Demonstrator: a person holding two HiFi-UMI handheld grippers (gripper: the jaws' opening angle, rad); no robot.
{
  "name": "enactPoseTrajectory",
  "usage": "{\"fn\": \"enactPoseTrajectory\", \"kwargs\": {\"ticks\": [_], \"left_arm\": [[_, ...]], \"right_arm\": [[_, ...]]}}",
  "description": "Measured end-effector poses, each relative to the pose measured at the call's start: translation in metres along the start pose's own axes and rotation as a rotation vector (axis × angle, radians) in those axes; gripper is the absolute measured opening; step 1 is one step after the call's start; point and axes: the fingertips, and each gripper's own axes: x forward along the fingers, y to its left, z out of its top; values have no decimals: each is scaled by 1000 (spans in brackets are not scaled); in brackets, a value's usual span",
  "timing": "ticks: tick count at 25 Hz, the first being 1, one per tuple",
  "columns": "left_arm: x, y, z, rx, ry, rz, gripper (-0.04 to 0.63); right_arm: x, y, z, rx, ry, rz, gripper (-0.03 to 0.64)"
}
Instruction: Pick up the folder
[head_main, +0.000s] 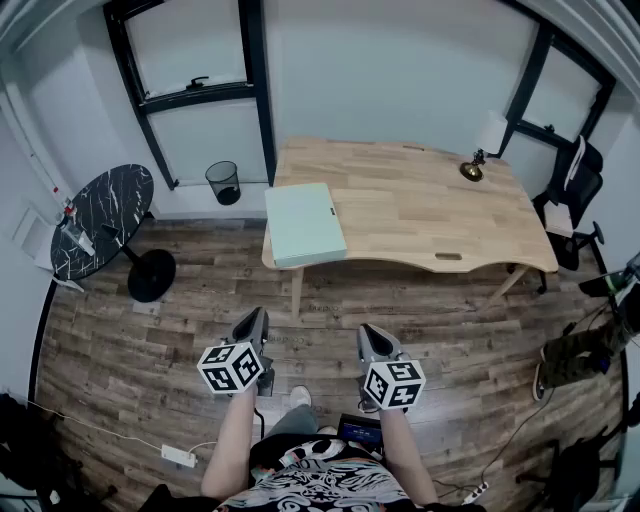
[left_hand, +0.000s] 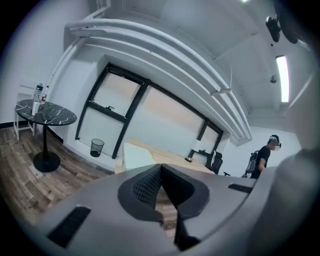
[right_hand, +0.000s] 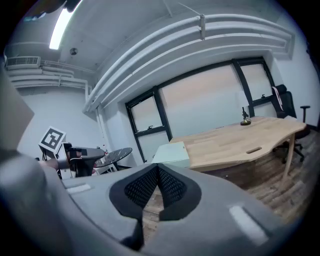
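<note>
A pale green folder lies flat on the left end of the wooden table, hanging slightly over its front corner. It also shows as the pale folder in the left gripper view and as the folder in the right gripper view. My left gripper and right gripper hover side by side over the floor, well short of the table. Both are shut with nothing between their pads.
A small brass lamp stands at the table's far right. A round black marble table is at the left, a wire bin by the window wall, an office chair at the right. A person stands far right.
</note>
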Motion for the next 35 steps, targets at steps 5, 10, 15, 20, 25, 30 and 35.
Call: {"fn": "enactPoseTrajectory", "kwargs": {"ticks": [5,10,15,20,25,30,35], "left_arm": [[2,-10,3,-102,3,-93,8],[0,-16,3,-66,13,-91,8],[2,-3,-5,-59,34,-52,8],[19,8,-5,-80,42,-47,8],[58,24,0,-67,64,-50,8],[123,52,14,-71,105,-63,8],[196,89,37,-52,157,-56,8]], "right_arm": [[-3,-2,2,2,-21,-19,5],[-8,-5,3,-15,-26,-31,6],[-1,-6,-1,-24,-17,-38,6],[16,-14,-3,-22,-1,-33,6],[54,-31,1,3,9,-49,5],[115,-61,21,27,21,-103,6],[182,-86,51,38,45,-150,6]]}}
